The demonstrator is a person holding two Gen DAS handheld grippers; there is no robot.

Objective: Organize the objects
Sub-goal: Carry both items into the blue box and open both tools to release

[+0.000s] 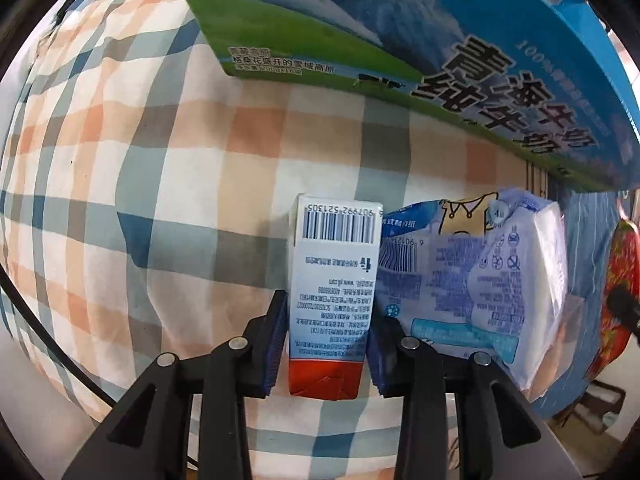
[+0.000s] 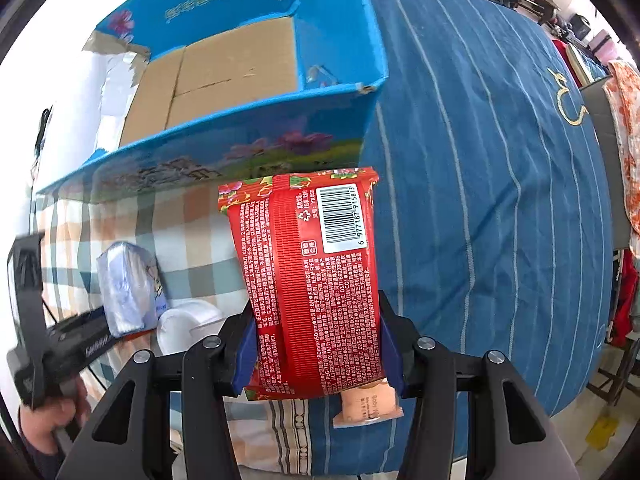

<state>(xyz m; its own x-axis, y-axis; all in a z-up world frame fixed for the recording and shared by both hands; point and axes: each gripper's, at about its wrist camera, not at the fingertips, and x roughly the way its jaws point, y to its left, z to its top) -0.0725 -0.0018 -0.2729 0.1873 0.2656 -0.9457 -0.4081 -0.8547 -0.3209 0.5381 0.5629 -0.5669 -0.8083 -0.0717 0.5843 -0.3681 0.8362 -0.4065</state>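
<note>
In the left wrist view, a small white and blue carton (image 1: 334, 280) with a red end and a barcode stands on the checked cloth. My left gripper (image 1: 328, 320) is shut on it, blue pads against both sides. A blue plastic tissue pack (image 1: 476, 280) leans against the carton's right side. In the right wrist view, my right gripper (image 2: 316, 320) is shut on a red printed packet (image 2: 316, 264) held over the bed. An open blue cardboard box (image 2: 240, 72) with a bare brown floor lies beyond it. The tissue pack (image 2: 128, 288) shows at lower left.
The box's printed side (image 1: 420, 40) looms just above the carton. A checked cloth (image 1: 180, 184) and a blue striped cover (image 2: 480, 200) cover the bed. A white round container (image 2: 180, 324) and a small peach packet (image 2: 368, 404) lie near. A hand (image 2: 44, 424) is at the left edge.
</note>
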